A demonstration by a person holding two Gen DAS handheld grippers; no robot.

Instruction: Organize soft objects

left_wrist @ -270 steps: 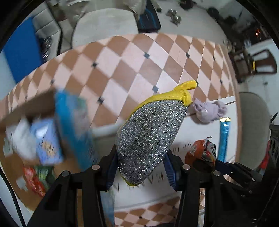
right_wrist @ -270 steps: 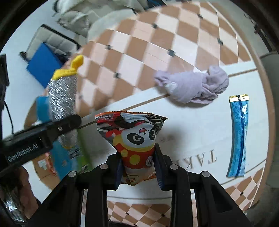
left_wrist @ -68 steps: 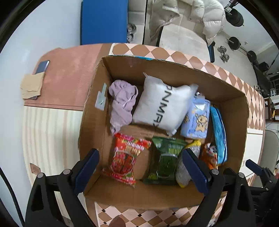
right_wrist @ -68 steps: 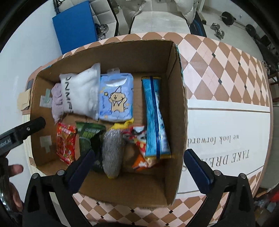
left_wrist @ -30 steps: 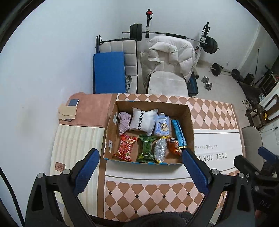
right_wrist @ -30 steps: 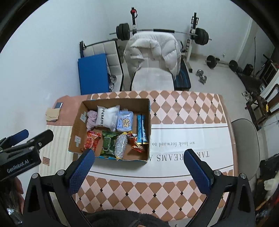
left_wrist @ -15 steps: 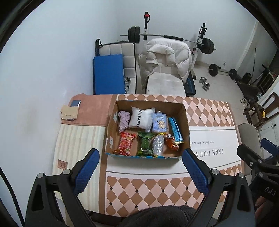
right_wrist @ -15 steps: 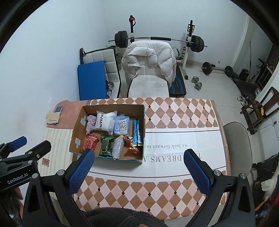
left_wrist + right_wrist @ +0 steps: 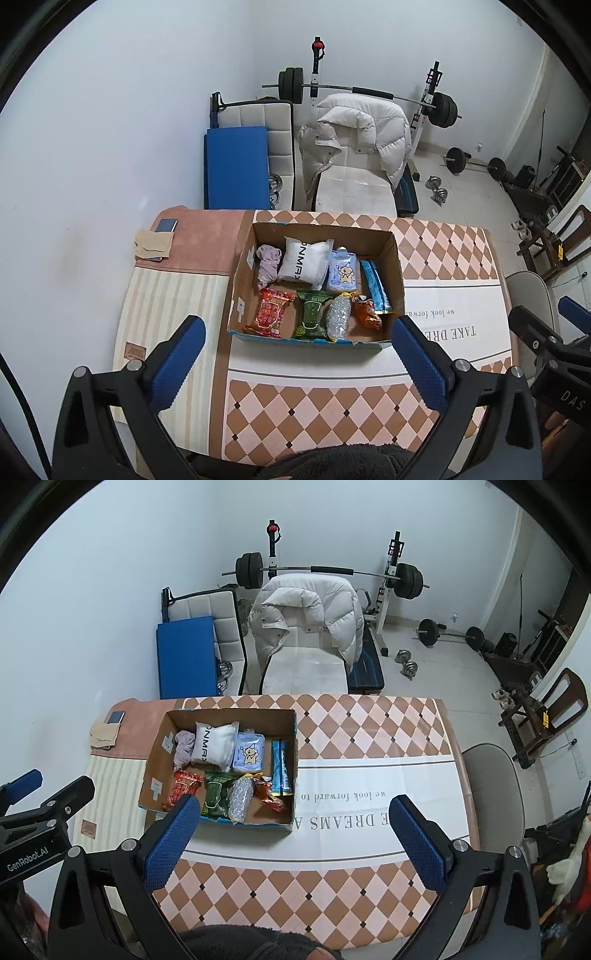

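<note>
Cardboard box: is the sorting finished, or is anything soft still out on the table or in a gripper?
Looks finished. The cardboard box holds the purple cloth, white pillow pack, tissue pack, blue tube, red snack, green pack, silver scrubber and panda snack. The left gripper and right gripper are open and empty. Outside the box only a phone on a beige cloth remains.

You are standing in a room of a home that doubles as a gym. Against the white wall sits a barbell [image 9: 325, 570] on its rack, with a white puffer jacket [image 9: 306, 616] draped over the bench below. Dumbbells [image 9: 406, 664] and a loose bar lie on the tiled floor. A table with a checked cloth [image 9: 369, 723], wooden chairs [image 9: 554, 709] and a phone [image 9: 166, 225] complete it.
</note>
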